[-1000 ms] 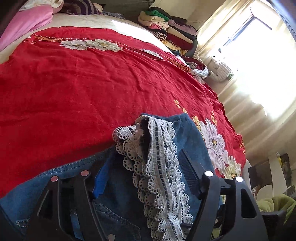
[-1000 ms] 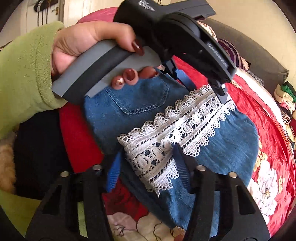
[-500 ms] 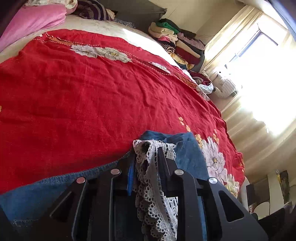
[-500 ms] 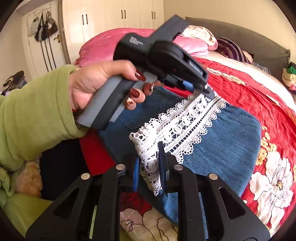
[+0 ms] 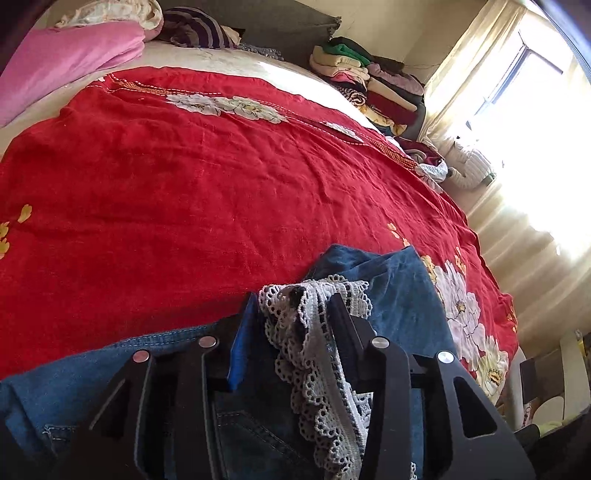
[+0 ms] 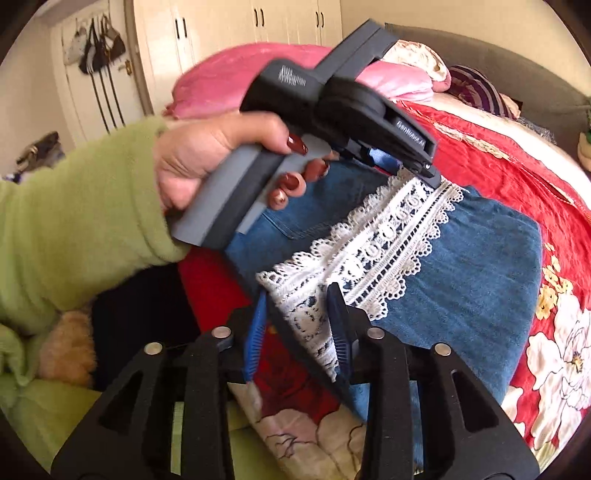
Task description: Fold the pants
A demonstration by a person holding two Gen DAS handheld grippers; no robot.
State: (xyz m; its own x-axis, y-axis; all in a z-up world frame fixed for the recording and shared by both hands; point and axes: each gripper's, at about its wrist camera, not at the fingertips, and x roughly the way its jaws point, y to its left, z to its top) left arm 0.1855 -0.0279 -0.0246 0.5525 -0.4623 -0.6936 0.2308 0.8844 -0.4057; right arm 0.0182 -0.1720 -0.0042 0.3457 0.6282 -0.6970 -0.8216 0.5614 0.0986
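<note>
Right gripper (image 6: 297,325) and left gripper (image 5: 291,321), jaws just reopened and standing loosely around the white lace trim (image 6: 373,254) of blue denim pants (image 6: 476,280), folded on red floral bedspread (image 5: 184,192), green-sleeved hand (image 6: 207,155) beyond, stacked clothes (image 5: 369,85) behind

A bed (image 5: 207,62) under a red spread (image 5: 184,192), with clothes lying on it.

The spread is red with white and yellow flowers and covers most of the bed; a pale sheet shows beyond its far edge. Folded blue jeans (image 6: 480,266) with a white lace trim (image 6: 373,251) lie on the near part. A pink quilt (image 5: 66,59) and a striped cloth (image 5: 199,27) lie at the head. A pile of folded clothes (image 5: 369,81) sits at the far corner.
</note>
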